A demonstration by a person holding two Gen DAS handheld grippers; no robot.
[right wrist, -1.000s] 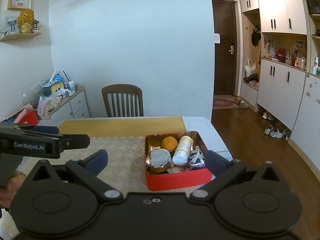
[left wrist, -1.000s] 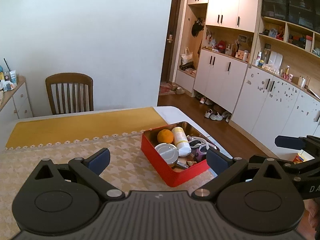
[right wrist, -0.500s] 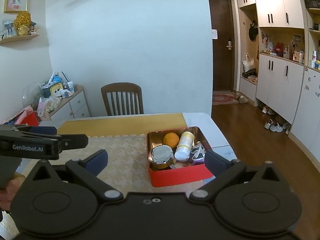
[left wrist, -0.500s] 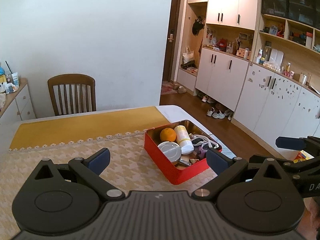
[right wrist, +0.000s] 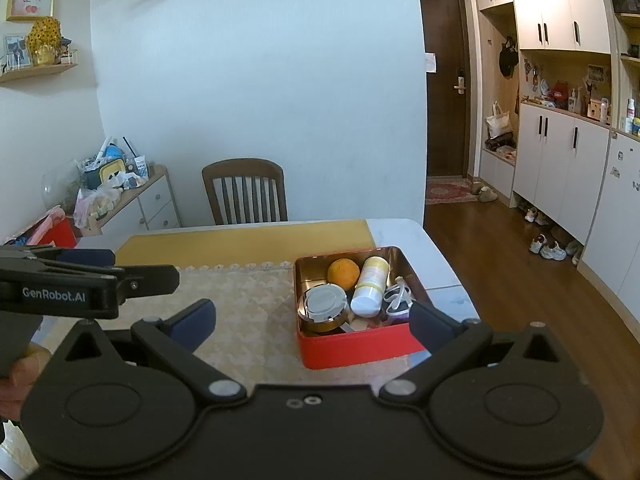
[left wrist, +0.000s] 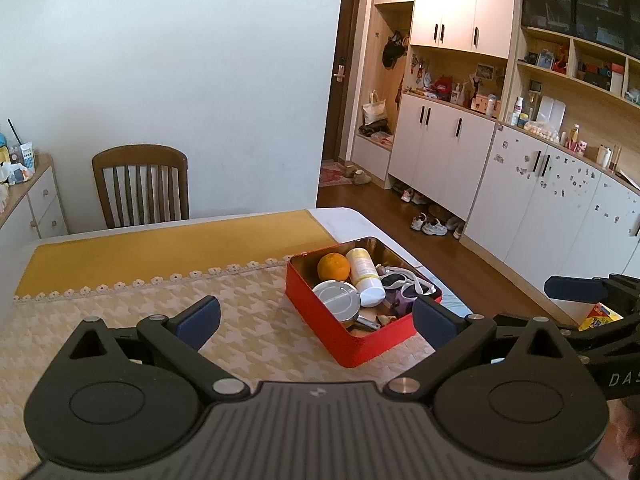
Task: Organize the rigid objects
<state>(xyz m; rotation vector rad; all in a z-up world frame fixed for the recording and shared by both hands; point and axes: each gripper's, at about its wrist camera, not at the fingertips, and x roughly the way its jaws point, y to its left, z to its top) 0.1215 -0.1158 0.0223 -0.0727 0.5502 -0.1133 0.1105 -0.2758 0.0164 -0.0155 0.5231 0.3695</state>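
A wooden chair [right wrist: 244, 190] stands at the far side of the table [right wrist: 404, 236], against the white wall, and a low drawer unit [right wrist: 150, 204] piled with clutter sits to the left of it. White cabinets [left wrist: 448, 148] and several pairs of shoes [left wrist: 430, 224] line the floor to the right. Nothing lies on the patterned tablecloth [left wrist: 256, 320] between the grippers and the box.

The red tin box [right wrist: 356, 346] sits near the table's right edge, open-topped. Inside it are an orange [right wrist: 343, 273] in the far corner, a white bottle [right wrist: 370, 286] lying on its side just beside the orange, a round metal tin [right wrist: 322, 304] at the near left, and white-framed sunglasses [left wrist: 404, 282] on the right.

Smaller things under the tin and bottle are too jumbled to name (a metal handle and something purple show at best).

The left gripper [left wrist: 316, 316] is held above the cloth, its jaws spread wide and holding nothing. The right gripper [right wrist: 312, 316] is likewise wide apart and bare, with the box framed between its fingertips; its right finger [right wrist: 432, 326] covers the box's near right corner.
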